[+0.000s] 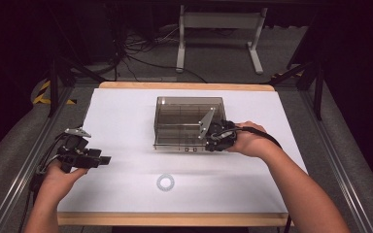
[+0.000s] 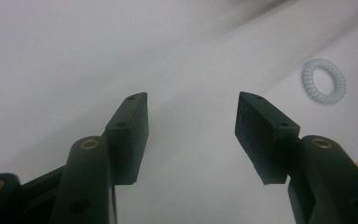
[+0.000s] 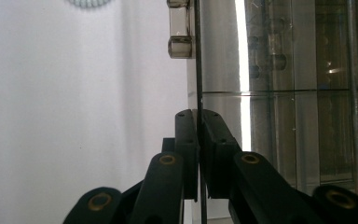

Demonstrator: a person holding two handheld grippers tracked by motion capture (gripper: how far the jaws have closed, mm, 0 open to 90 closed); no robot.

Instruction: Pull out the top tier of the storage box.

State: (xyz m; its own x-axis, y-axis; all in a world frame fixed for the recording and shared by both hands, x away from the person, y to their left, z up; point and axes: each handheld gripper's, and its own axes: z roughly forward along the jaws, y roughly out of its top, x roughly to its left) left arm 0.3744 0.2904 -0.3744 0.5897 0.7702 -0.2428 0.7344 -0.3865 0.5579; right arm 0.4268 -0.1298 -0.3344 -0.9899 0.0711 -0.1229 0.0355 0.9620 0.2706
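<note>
Box lid/panel: thin smoky-clear panel [image 3: 198, 70] of the acrylic box [image 1: 189, 124], pinched edge-on betw. the right gripper [image 3: 198, 116] jaws; it runs straight up the gap to a hinge knuckle [image 3: 181, 28].
R jaws: nearly closed, pads pressing both faces of the panel, nothing else in them.
How to do it well (my read): keep the pinch firm but not crushing, swing along the hinge arc, don't pull sideways or the box slides on the white mat [image 1: 126, 111].
Box position: mid-table, right gripper at its right front corner.
L jaws: left gripper [image 2: 191, 116] wide open, empty, hovering over bare mat at table's left.
Farther out: coiled hair ring [image 1: 165, 182] lies near front edge, well apart from both grippers; in left gripper view it sits beyond the pads [image 2: 130, 135], off to one side.
</note>
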